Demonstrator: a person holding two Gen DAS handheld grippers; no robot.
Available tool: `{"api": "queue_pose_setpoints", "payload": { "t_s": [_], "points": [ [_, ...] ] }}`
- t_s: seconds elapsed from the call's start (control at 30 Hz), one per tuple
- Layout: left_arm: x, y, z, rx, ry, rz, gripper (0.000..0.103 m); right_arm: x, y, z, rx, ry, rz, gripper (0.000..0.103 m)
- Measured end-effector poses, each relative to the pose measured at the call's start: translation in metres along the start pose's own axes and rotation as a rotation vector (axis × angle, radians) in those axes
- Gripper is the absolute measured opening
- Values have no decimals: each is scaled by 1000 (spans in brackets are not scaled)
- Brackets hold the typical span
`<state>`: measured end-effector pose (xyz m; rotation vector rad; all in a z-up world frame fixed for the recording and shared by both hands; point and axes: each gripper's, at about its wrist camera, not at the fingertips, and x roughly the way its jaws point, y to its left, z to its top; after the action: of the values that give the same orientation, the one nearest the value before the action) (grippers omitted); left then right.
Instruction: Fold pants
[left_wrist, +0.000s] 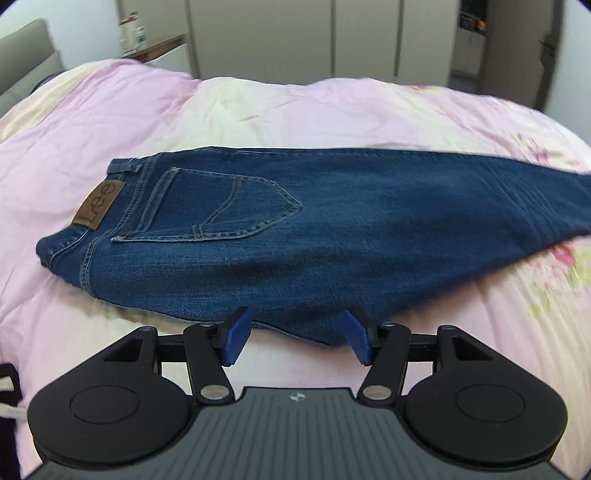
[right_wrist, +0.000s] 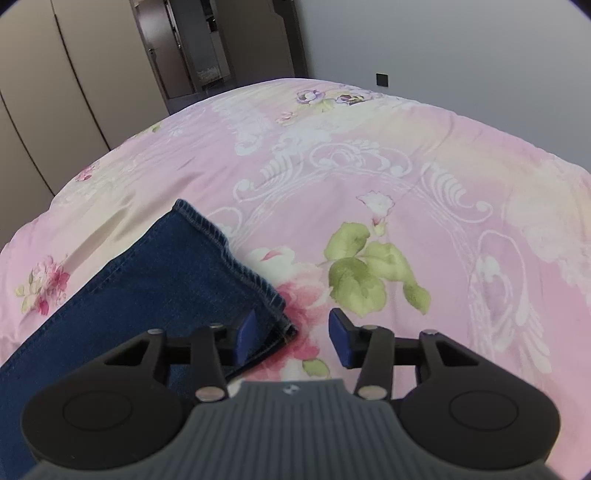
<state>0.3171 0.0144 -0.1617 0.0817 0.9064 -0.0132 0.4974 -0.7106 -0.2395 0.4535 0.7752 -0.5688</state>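
Observation:
Blue jeans (left_wrist: 295, 236) lie flat on the bed, folded lengthwise, waistband with a brown leather patch (left_wrist: 99, 207) at the left, legs running off to the right. My left gripper (left_wrist: 295, 338) is open and empty, its blue fingers just over the jeans' near edge. In the right wrist view the leg hems (right_wrist: 236, 273) of the jeans (right_wrist: 129, 295) end near the middle. My right gripper (right_wrist: 293, 338) is open and empty, with the near hem corner between its fingers, touching neither that I can see.
A pink floral duvet (right_wrist: 388, 184) covers the whole bed (left_wrist: 258, 110). Wardrobe doors (left_wrist: 295, 37) stand behind the bed. A side table with bottles (left_wrist: 147, 40) is at the far left. A doorway (right_wrist: 195, 44) and grey wall are beyond the bed's foot.

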Motion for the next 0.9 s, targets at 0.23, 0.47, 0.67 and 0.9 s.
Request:
{"api": "queue_pose_setpoints", "payload": {
  "t_s": [0.23, 0.47, 0.67, 0.9],
  "points": [
    [14, -31, -26, 153, 20, -34, 69, -61, 71, -76, -246, 84, 224, 42],
    [26, -38, -11, 128, -55, 15, 22, -123, 192, -178, -554, 211, 499, 41],
    [1, -17, 24, 177, -40, -74, 1, -175, 277, -250, -872, 215, 668, 40],
    [-3, -2, 35, 278, 106, -200, 0, -235, 365, -313, -1162, 165, 904, 40]
  ]
}}
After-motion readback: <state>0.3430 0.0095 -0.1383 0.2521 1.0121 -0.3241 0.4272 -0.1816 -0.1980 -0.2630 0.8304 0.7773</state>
